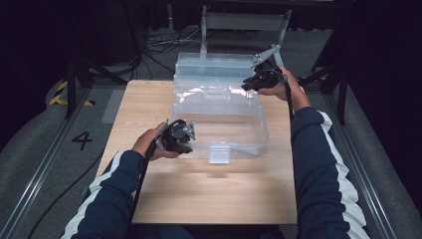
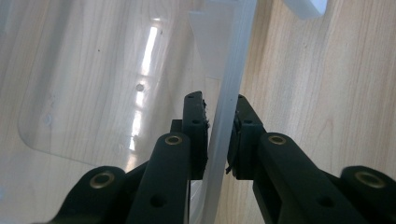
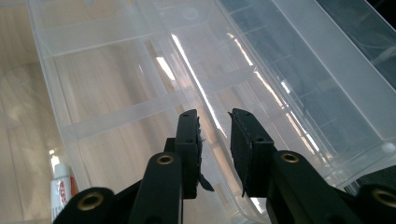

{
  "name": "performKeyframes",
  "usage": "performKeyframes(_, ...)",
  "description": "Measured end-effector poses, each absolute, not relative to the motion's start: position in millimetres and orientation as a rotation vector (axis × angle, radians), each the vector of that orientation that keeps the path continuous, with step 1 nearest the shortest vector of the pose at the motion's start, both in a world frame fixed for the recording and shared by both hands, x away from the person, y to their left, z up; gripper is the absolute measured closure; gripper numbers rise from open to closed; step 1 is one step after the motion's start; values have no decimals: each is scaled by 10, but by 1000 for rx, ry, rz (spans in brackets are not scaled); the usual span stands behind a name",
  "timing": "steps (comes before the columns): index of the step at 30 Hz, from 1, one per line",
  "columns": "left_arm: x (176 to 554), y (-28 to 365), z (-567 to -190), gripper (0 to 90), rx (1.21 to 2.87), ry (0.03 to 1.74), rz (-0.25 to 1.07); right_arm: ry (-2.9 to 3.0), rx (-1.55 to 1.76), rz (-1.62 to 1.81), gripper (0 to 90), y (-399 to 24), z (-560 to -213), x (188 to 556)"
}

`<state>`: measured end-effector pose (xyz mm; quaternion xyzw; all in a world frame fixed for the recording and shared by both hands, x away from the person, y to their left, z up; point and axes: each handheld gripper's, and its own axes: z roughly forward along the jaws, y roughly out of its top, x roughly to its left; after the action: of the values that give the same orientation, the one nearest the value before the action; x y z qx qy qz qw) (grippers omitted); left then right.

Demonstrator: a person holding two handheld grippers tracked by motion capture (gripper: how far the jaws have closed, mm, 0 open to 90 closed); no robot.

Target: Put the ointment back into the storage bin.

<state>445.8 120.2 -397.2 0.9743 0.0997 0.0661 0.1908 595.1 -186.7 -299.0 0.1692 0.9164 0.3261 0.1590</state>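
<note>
A clear plastic compartment box point(image 1: 224, 114) lies open on the wooden table point(image 1: 199, 194), one half near me and one half beyond it. My left gripper point(image 1: 187, 143) is at the near half's left front corner. In the left gripper view its jaws point(image 2: 217, 100) straddle the box's thin upright wall point(image 2: 229, 60), and both pads sit against it. My right gripper point(image 1: 248, 85) is at the far right, where the two halves meet. In the right gripper view it point(image 3: 215, 114) stands open over a thin clear ridge point(image 3: 196, 79) that runs into the gap between the pads.
A white latch tab point(image 1: 219, 153) hangs at the box's near edge. A small white tube with red print point(image 3: 60, 189) lies on the table beside the box. A metal chair frame point(image 1: 244, 22) stands behind the table. Bare wood stretches in front of the box.
</note>
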Motion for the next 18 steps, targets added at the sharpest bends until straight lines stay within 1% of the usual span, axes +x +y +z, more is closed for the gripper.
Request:
performKeyframes(8,4479,1152,-3956,803,2792,288,168,2678,413,818,792,-1781,-2920,5968)
performKeyframes(18,4451,1160,-3970,797,2778,304,193,2707,392,751,812,-1722,-2882,5962)
